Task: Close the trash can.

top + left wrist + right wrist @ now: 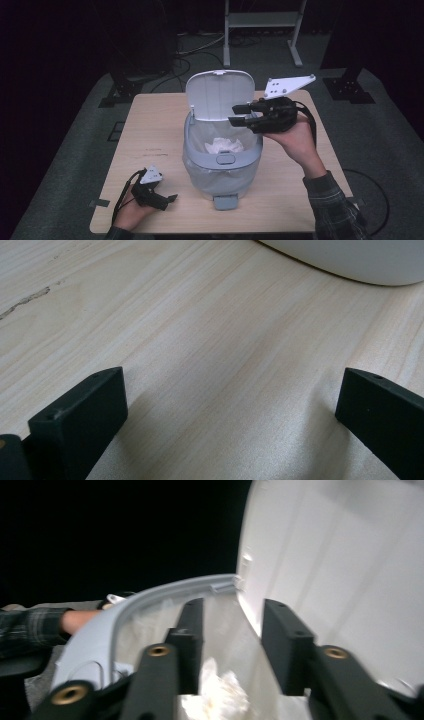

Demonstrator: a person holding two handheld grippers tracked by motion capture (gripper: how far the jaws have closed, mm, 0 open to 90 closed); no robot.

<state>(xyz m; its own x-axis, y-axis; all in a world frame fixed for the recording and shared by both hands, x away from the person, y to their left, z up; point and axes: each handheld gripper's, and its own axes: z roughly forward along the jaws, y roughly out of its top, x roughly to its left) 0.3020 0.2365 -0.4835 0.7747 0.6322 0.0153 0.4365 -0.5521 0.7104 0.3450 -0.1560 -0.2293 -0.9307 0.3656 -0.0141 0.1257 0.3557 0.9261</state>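
A dark room surrounded the wooden surface (150,130). At its near left edge the left tongs (170,198) rested, jaws wide apart and empty. The bin (222,165) stood mid-surface, lid (220,95) up; its own camera showed the right tongs (232,645) part-open above crumpled paper (217,692), gripping nothing.

Lit tabletop, dark surroundings, slight motion blur
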